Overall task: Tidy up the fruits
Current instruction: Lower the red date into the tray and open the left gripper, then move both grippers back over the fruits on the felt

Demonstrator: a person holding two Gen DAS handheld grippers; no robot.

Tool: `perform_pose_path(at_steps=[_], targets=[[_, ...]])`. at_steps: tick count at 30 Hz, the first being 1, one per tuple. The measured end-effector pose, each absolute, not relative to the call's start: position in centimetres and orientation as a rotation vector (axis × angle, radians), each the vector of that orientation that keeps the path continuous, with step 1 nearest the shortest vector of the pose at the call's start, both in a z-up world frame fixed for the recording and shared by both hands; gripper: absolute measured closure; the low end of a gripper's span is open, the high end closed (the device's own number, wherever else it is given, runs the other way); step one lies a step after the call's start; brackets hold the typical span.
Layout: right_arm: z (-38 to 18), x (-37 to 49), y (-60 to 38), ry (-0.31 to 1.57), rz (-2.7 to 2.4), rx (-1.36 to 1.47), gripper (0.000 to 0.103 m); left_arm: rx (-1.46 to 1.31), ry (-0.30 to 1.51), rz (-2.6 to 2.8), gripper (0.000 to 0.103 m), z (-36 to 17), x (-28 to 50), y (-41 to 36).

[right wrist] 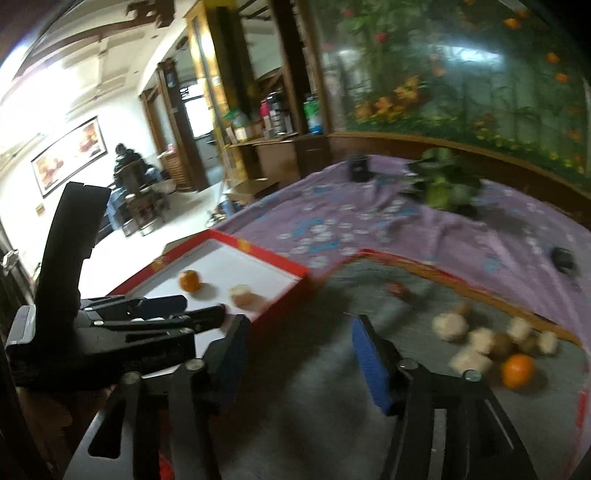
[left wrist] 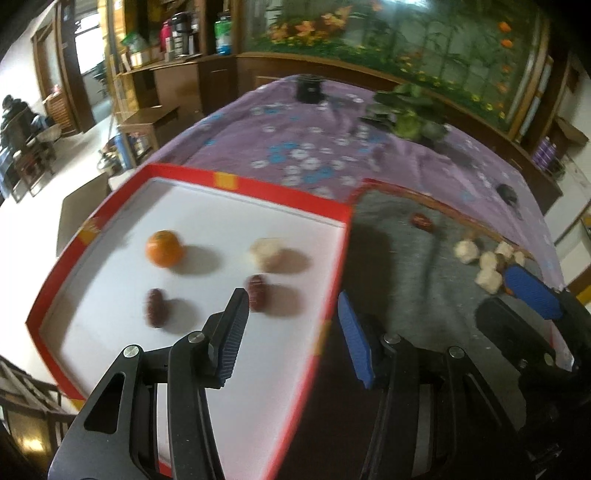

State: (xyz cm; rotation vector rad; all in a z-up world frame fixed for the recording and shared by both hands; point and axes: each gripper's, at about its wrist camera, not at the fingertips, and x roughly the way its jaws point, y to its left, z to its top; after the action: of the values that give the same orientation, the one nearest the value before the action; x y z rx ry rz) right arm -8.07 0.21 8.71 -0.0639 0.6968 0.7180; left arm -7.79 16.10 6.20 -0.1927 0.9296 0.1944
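A lived-in home or dining room: ahead of the gripper, a desk under a purple floral cloth [left wrist: 314, 147], beyond it a flower mural [left wrist: 406, 33] and wooden shelves [left wrist: 166, 55] holding bottles and flasks.

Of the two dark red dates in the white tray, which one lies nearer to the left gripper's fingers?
The right-hand date, below the pale fruit. It lies beside a fingertip of the left gripper; the other date, below the orange, is farther left.

Both wrist views look down close; both share the red-rimmed tray [left wrist: 74, 254] [right wrist: 273, 258].
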Motion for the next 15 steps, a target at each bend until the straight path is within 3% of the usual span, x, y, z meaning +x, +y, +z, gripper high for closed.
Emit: perform_pose_path(at_steps=[15], targets=[[6.5,-7.3,-15.0,0.765,0.477,0.040,0.039,-0.145,0.975,0.004,0.053,5.9,-1.8,7.4]])
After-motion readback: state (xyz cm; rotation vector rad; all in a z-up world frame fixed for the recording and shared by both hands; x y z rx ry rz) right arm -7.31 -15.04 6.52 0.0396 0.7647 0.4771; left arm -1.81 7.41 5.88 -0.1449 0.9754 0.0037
